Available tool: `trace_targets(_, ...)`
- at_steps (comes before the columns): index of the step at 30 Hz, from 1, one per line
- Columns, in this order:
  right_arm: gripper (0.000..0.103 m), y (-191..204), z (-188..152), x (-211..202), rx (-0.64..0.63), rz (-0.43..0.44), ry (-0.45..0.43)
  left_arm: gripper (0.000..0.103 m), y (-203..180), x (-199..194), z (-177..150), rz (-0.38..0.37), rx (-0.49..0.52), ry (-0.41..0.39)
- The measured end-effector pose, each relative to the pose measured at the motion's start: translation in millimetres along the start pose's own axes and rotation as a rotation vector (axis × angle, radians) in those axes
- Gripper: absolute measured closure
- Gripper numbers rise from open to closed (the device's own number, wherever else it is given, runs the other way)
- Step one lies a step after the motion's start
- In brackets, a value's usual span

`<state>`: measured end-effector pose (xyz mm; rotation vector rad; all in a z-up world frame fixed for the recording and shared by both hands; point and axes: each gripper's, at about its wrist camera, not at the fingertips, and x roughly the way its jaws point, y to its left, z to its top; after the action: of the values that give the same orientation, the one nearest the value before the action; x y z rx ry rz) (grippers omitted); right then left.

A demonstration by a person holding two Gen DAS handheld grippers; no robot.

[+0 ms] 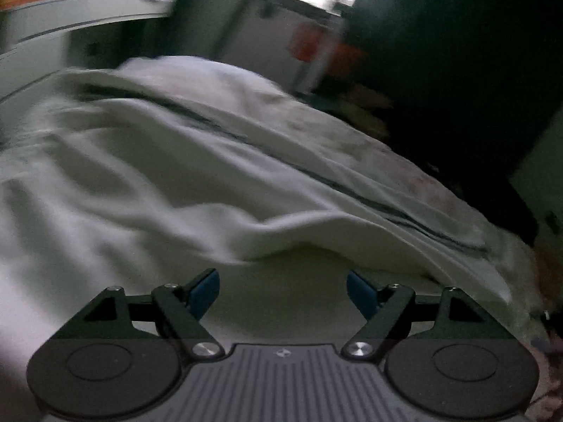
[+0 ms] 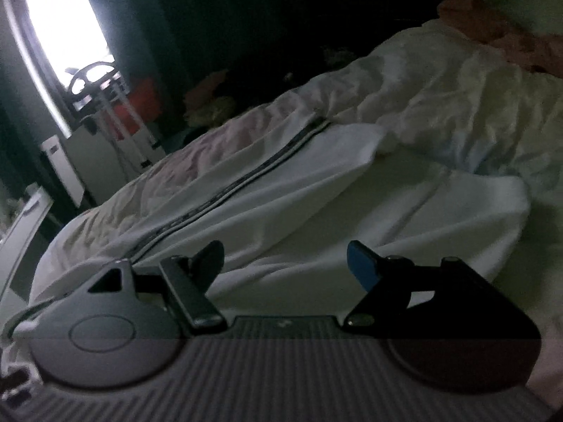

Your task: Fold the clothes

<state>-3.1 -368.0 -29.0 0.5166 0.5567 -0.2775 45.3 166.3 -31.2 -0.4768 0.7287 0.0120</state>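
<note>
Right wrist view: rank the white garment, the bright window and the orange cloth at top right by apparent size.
1. white garment, largest by far.
2. window.
3. orange cloth, cut off by the frame edge and farther away, so its rank against the window is unsure.

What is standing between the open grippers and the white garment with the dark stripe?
Nothing visible does. The left gripper and the right gripper are both open, and the white garment lies directly ahead of their fingers on the bed.

White garment point(image 1: 176, 161) motion-blurred, left edge cut off; shelf point(image 1: 88, 10) behind smeared, contents unreadable.
</note>
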Motion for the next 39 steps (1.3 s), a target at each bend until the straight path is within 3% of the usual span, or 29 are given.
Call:
trace_targets(6, 0.024, -14.7, 2.7, -5.9, 0.056, 0.029, -0.013, 0.018, 52.3, -72.2, 15.4, 0.041, -0.207, -0.041)
trace_targets(9, 0.025, -23.2, 5.8, -8.9, 0.097, 0.034, -0.024, 0.015, 77.9, -92.9, 23.9, 0.033, -0.317, -0.025)
trace_targets(18, 0.025, -54.1, 8.3, -14.1, 0.23, -0.024, -0.044, 0.015, 140.5, -73.3, 22.4, 0.189, -0.643, 0.16)
trace_targets(22, 0.024, -66.1, 9.9, -14.3, 0.27, -0.042, -0.048, 0.016, 147.4, -71.2, 24.0, 0.173, -0.653, 0.087)
trace_targets(25, 0.025, -77.8, 11.4, -14.8, 0.311, -0.056, -0.054, 0.026, 152.6, -69.7, 25.2, 0.161, -0.66, 0.032)
trace_targets(30, 0.022, -135.1, 6.8, -24.3, 0.565, -0.236, -0.118, 0.036, 161.2, -67.0, 27.3, 0.141, -0.671, -0.059)
trace_targets(33, 0.023, -162.6, 2.0, -18.7, 0.676, -0.254, -0.108, 0.043, 165.0, -70.8, 26.3, 0.091, -0.688, -0.105)
trace_targets(36, 0.024, -179.2, 5.9, -8.2, 0.68, -0.214, -0.12, 0.043, 164.0, -69.2, 24.8, 0.073, -0.711, -0.105)
trace_targets(39, 0.036, -190.9, 4.5, 7.5, 0.684, -0.254, -0.104, 0.042, 175.7, -57.4, 20.9, 0.104, -0.786, -0.054)
